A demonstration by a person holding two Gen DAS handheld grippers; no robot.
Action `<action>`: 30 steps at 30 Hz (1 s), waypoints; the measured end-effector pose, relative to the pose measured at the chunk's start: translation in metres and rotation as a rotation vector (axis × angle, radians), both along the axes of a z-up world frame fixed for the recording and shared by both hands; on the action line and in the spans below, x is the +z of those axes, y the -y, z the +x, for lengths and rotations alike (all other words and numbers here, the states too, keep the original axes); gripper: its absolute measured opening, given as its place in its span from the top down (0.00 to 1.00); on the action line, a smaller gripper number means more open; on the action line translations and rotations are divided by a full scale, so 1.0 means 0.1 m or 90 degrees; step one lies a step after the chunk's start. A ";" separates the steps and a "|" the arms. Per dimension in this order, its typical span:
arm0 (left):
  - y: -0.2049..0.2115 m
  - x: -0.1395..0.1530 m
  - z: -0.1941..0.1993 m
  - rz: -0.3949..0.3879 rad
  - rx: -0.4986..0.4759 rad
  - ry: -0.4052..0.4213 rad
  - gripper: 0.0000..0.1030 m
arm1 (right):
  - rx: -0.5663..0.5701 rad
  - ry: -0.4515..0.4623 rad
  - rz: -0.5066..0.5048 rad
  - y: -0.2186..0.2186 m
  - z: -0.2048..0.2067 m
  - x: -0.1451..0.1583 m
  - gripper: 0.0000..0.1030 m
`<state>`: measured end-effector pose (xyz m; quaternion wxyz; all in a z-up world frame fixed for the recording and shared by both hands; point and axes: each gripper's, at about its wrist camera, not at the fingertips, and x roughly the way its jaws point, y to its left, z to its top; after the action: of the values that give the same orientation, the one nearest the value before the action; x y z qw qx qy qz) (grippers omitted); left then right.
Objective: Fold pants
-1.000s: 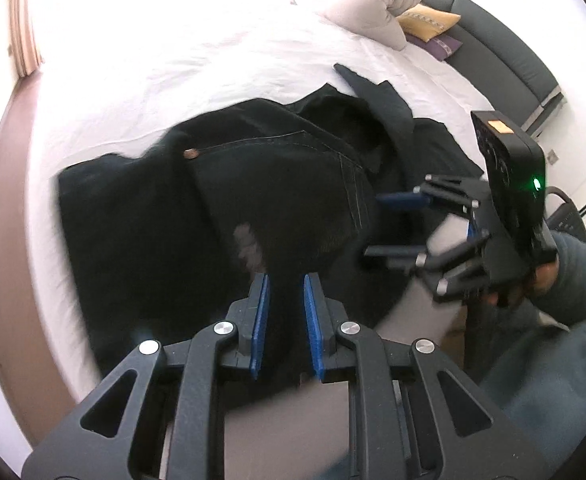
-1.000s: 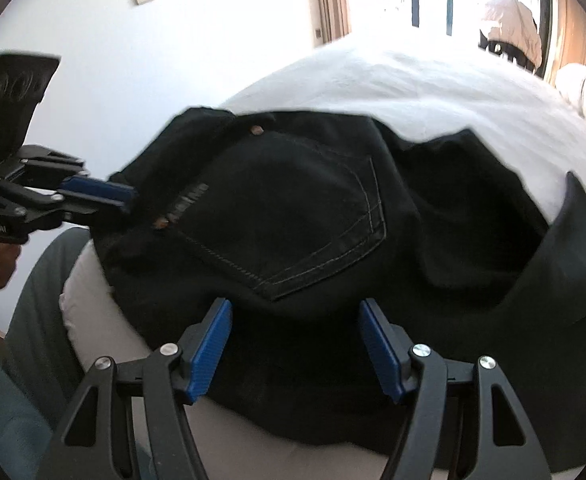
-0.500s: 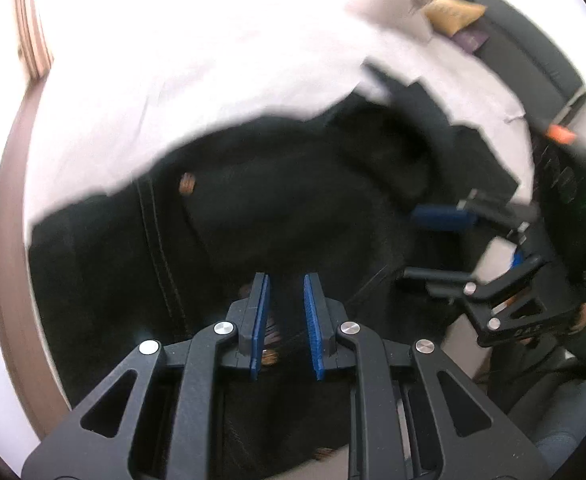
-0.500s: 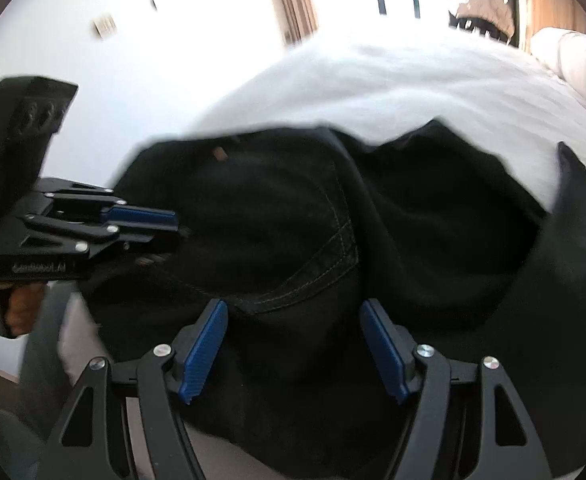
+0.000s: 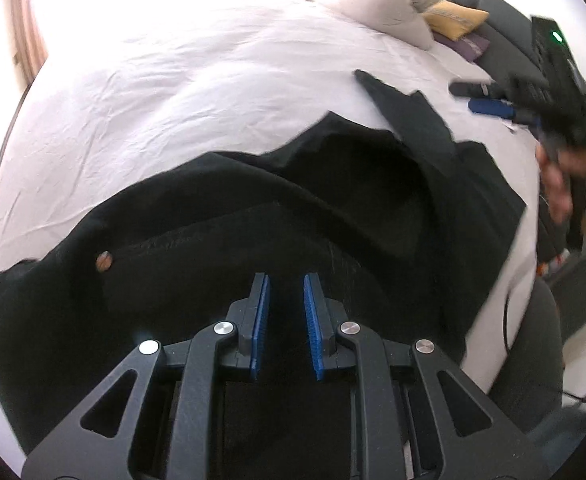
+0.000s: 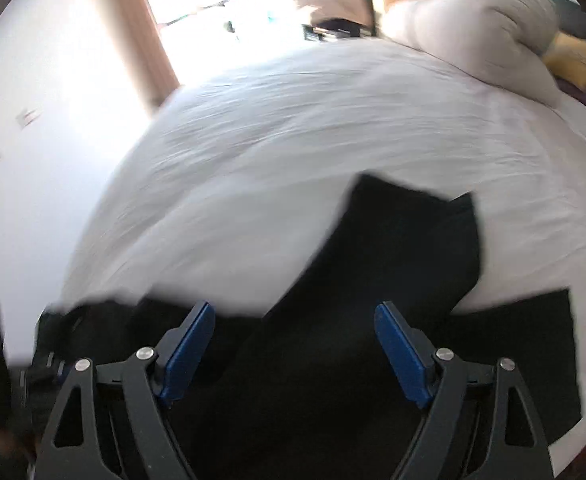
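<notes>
The black pants [image 5: 277, 216] are spread on the white bed sheet [image 5: 197, 80], bunched and only partly flattened. In the left wrist view the waistband end, marked by a copper rivet [image 5: 103, 261], lies near and to the left, while the legs run away to the far right, where a dark corner [image 5: 377, 84] points toward the pillow [image 5: 385, 4] and a yellow cushion [image 5: 455, 20] beyond it.

The left gripper [image 5: 286, 312] is held low over the waist area with its blue pads [image 5: 262, 320] drawn close together, a narrow gap remaining. Dark fabric fills the space behind and below the pads; whether cloth is actually pinched between them cannot be told. This placement appears intended to anchor the waist end while the other end is handled.

The right gripper [image 6: 295, 344] is seen with its jaws spread wide, having just been opening, and nothing is pressed between the pads; only the pant legs [image 6: 405, 264] lie beneath them. In the left wrist view it is seen blurred at the far right, above the sheet, carried by a hand [image 5: 565, 184]. It is judged that a leg end is to be taken next, so the wide opening suits a thick layer of cloth.
</notes>
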<state>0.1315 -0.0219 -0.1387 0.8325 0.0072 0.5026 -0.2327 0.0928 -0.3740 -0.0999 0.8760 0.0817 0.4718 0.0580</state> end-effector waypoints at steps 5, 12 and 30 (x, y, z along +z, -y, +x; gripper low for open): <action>0.27 -0.07 0.23 0.017 -0.043 0.000 0.83 | -0.033 -0.056 -0.031 0.12 0.88 -0.26 0.19; 0.17 -0.37 0.39 -0.025 -0.028 -0.025 0.83 | -0.065 -0.128 -0.091 0.12 1.60 -0.74 0.26; 0.08 0.22 0.68 -0.017 -0.064 0.041 0.80 | -0.074 -0.118 -0.124 0.22 1.77 -0.97 0.80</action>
<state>0.1998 -0.0302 -0.1163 0.8354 0.0287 0.4714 -0.2810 0.2699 -0.3957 -0.1972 0.8344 0.0288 0.5484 -0.0467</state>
